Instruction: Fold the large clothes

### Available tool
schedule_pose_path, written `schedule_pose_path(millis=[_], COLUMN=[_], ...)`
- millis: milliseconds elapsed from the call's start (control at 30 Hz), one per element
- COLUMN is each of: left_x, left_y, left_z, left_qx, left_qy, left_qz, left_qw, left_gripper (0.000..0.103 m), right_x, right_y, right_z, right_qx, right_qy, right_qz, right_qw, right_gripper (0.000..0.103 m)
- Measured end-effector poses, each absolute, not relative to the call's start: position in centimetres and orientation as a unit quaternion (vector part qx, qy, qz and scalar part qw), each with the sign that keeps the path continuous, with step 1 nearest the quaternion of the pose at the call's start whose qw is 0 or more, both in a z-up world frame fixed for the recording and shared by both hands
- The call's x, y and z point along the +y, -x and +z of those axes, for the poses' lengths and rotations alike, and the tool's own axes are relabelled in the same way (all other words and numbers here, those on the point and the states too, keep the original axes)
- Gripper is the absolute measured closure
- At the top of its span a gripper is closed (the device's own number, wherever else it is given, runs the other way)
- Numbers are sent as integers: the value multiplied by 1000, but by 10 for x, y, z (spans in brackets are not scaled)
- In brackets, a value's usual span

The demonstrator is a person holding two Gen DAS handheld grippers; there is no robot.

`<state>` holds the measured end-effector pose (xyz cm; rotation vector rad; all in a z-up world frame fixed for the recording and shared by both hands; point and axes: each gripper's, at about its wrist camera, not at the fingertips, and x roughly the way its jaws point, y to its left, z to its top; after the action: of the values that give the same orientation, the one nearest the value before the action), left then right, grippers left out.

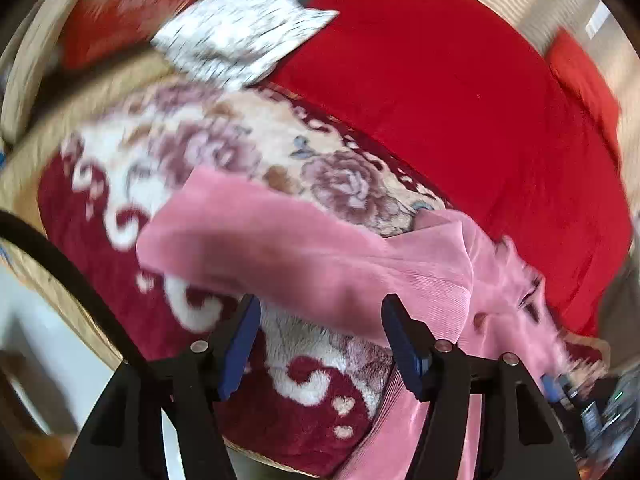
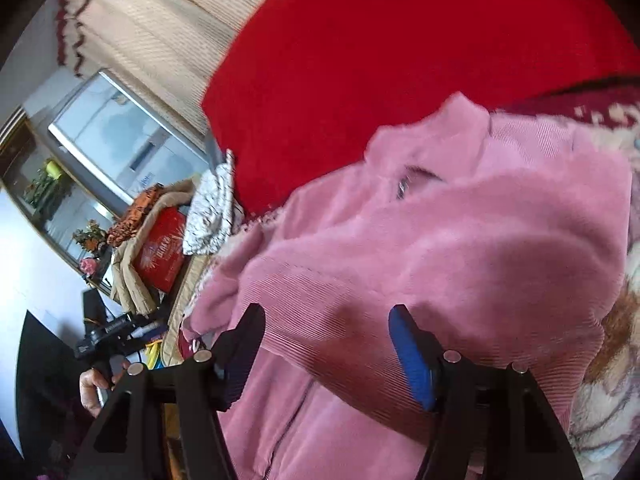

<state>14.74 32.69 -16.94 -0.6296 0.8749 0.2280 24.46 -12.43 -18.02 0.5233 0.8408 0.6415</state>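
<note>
One pink garment (image 1: 320, 252), one floral blanket (image 1: 224, 148), one red cover (image 1: 440, 80), two tongs (image 1: 320, 340).

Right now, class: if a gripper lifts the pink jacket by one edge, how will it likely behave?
The pink jacket would probably go floppy: it already lies in soft folds. Its ribbed, fuzzy surface suggests it won't slip easily from the pads. It looks bulky yet likely light, and may drag on the floral blanket.

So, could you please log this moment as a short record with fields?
garment: pink ribbed jacket, rumpled, partly folded over itself
surface: floral plush blanket on a bed
beside it: red cover
background: white patterned cloth
left hand-held gripper: open, sleeve edge beyond the fingers, nothing gripped
right hand-held gripper: open over the jacket, nothing gripped
</note>
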Motion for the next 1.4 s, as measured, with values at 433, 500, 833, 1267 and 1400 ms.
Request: schedule_pose_path(millis=[433,500,833,1267,1400], left_x=[381,387,384,150,51], left_y=[-157,-165,-185,-210,-207], left_z=[-226,-231,-196,-16,-30], left_qx=[319,307,286,264,320], left_qy=[530,537,463,105,14], left_qz=[134,140,140,-98,-211], left_qw=[774,773,827,954,923], left_gripper=[32,33,99,99,92], right_x=[-120,-121,-128,-169,-191], right_y=[-251,-253,-255,-251,-251], right_z=[-187,-189,-186,-175,-175], right_qx=[397,398,388,355,343], right_qy=[-252,-251,-262,-324,-356], right_qz=[285,282,274,239,221], right_qw=[835,836,840,844,841], right_gripper=[36,36,36,36,36])
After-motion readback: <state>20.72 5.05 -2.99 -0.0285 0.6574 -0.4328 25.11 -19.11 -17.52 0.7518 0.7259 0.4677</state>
